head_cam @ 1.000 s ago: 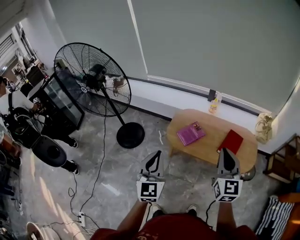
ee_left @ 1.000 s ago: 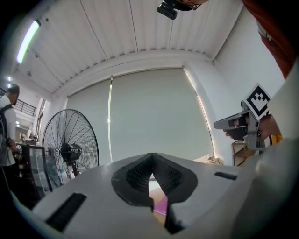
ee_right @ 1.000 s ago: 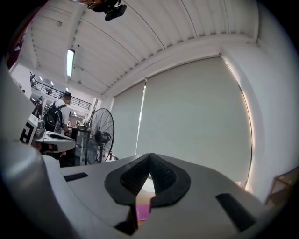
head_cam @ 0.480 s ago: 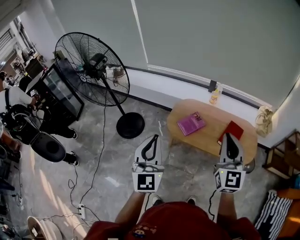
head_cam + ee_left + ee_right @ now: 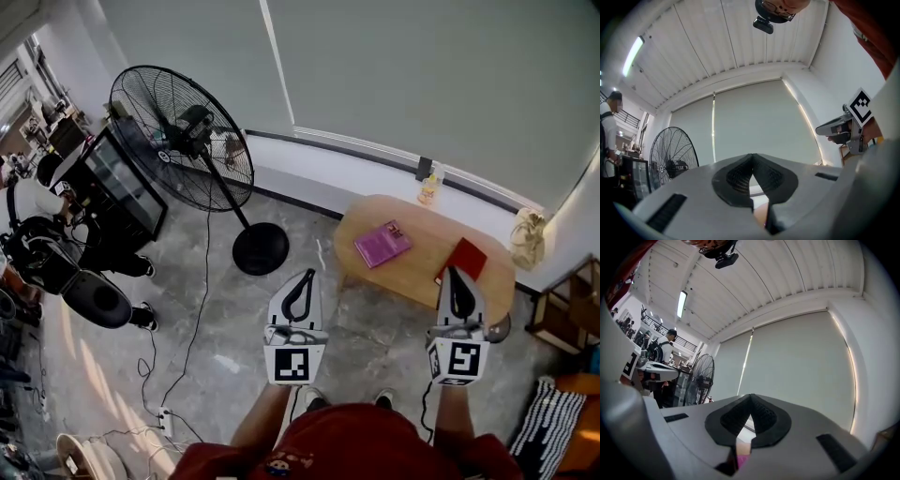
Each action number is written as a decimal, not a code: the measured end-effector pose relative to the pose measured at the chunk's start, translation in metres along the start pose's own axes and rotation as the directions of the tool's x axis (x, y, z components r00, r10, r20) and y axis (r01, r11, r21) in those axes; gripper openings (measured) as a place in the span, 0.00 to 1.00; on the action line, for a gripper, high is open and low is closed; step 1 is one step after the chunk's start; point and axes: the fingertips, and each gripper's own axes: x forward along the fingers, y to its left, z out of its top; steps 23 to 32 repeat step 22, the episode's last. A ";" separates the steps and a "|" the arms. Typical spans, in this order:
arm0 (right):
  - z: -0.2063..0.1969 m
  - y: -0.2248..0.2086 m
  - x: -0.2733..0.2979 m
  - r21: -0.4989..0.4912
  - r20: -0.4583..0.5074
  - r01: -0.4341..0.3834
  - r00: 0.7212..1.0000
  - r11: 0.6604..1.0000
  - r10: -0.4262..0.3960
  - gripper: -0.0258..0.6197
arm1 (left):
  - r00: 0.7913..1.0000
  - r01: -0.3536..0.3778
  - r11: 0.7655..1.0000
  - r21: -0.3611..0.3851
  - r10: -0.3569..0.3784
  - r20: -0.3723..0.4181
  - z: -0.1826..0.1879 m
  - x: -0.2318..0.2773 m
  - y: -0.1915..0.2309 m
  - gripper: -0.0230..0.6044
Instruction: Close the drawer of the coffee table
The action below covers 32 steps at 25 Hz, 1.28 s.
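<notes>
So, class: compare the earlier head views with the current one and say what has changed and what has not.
The left gripper and right gripper both rose slightly in front of the person. Nothing was taken or let go: both stay shut and empty. The coffee table, pink book, red book and fan have not moved.

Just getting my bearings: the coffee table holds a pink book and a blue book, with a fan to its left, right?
Not quite: the head view shows the second book is red, not blue. The pink book, coffee table and fan are as said.

Matt wooden coffee table, glossy floor
</notes>
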 end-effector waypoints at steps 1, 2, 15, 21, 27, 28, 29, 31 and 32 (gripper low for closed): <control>-0.002 0.000 0.000 0.001 -0.003 -0.001 1.000 1.000 0.001 0.04 | 1.000 0.000 1.000 -0.004 0.000 -0.004 -0.001 0.000 -0.001 0.05; -0.005 0.001 0.000 0.002 -0.007 -0.002 1.000 1.000 0.002 0.04 | 1.000 0.001 1.000 -0.003 -0.001 -0.007 -0.003 0.000 -0.002 0.05; -0.006 0.006 0.004 0.031 0.003 -0.015 1.000 0.999 0.015 0.04 | 0.999 -0.021 0.999 -0.027 0.019 -0.049 -0.012 -0.002 0.007 0.05; -0.014 -0.004 0.006 0.034 -0.006 -0.015 1.000 0.999 0.015 0.04 | 0.997 -0.042 0.999 -0.021 0.040 -0.063 -0.019 0.003 0.003 0.05; -0.015 -0.006 0.007 0.035 -0.007 -0.013 1.000 0.999 0.014 0.04 | 0.997 -0.040 0.999 -0.014 0.039 -0.062 -0.020 0.005 0.001 0.05; -0.015 -0.006 0.007 0.035 -0.007 -0.013 1.000 0.999 0.014 0.04 | 0.997 -0.040 0.999 -0.014 0.039 -0.062 -0.020 0.005 0.001 0.05; -0.015 -0.006 0.007 0.035 -0.007 -0.013 1.000 0.999 0.014 0.04 | 0.997 -0.040 0.999 -0.014 0.039 -0.062 -0.020 0.005 0.001 0.05; -0.015 -0.006 0.007 0.035 -0.007 -0.013 1.000 0.999 0.014 0.04 | 0.997 -0.040 0.999 -0.014 0.039 -0.062 -0.020 0.005 0.001 0.05; -0.015 -0.006 0.007 0.035 -0.007 -0.013 1.000 0.999 0.014 0.04 | 0.997 -0.040 0.999 -0.014 0.039 -0.062 -0.020 0.005 0.001 0.05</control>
